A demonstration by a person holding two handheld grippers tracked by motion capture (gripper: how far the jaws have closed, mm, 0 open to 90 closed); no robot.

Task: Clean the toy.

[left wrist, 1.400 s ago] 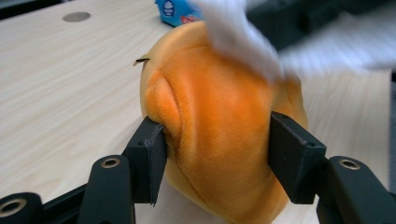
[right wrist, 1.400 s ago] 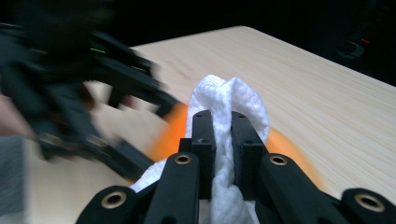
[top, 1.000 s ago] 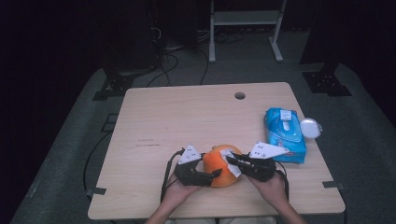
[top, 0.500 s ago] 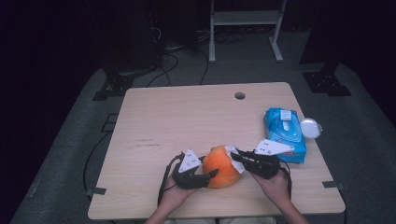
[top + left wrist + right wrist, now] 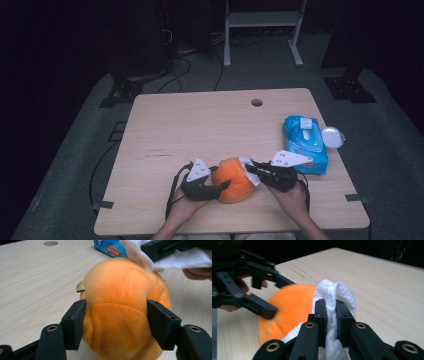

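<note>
Near the bench [image 5: 210,125] edge, an orange plush [image 5: 125,312] is clamped by the left gripper [image 5: 117,322]; a white wipe [image 5: 334,315] is pinched by the right gripper [image 5: 331,315], and hard wiping could dislodge the plush.

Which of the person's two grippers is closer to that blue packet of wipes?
The right. The right gripper, pinching a white wipe, sits just beside the blue wipes packet; the left gripper clamps the orange plush, farther away.
</note>
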